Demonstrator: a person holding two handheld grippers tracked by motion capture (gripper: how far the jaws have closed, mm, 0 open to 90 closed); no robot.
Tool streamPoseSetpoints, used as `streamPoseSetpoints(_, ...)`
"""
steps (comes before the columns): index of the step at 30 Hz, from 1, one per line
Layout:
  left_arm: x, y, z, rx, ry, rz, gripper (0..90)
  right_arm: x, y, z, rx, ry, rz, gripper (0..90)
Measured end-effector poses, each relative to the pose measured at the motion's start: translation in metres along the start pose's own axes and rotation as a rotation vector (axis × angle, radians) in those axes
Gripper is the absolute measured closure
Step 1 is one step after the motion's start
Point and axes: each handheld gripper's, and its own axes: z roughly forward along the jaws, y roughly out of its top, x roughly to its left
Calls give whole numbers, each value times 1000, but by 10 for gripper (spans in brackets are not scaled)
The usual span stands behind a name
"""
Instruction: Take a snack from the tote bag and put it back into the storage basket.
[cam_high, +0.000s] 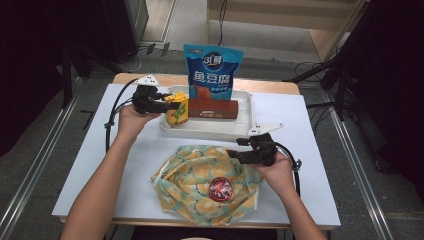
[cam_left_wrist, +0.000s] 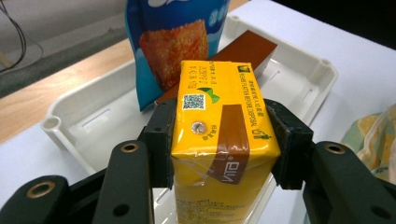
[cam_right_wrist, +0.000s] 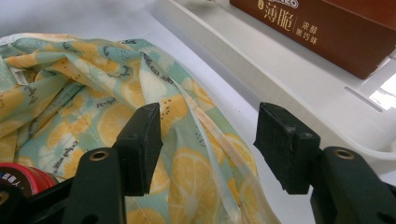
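Note:
My left gripper is shut on a yellow drink carton, its pads pressed on both sides. The carton hangs upright at the left end of the white tray. In the tray lie a brown biscuit box and, upright at the back, a blue snack bag. My right gripper stands open just above the top right edge of a lemon-print cloth bag, nothing between its pads.
A round red-and-black item lies on the cloth bag. The white table top ends at a wooden edge behind the tray. Cables trail from both grippers. Dark stands and floor rails flank the table.

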Motion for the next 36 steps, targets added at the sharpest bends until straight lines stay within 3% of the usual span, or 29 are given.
streamPoseSetpoints(9, 1, -8, 11, 43, -18, 10, 514, -1, 0, 0, -1, -1, -7, 417)
streamPoseSetpoints(14, 1, -14, 11, 39, -40, 31, 513, -1, -1, 0, 3, 1, -4, 417)
streamPoseSetpoints(23, 4, -19, 7, 56, -62, 24, 509, -1, -1, 0, 4, 1, -9, 417)
streamPoseSetpoints(31, 4, -19, 9, 93, -99, -22, 450, -1, -1, 0, 7, 2, -10, 416)
streamPoseSetpoints(36, 5, -17, 4, 81, -106, -57, 416, -1, -1, 0, 11, 5, -8, 414)
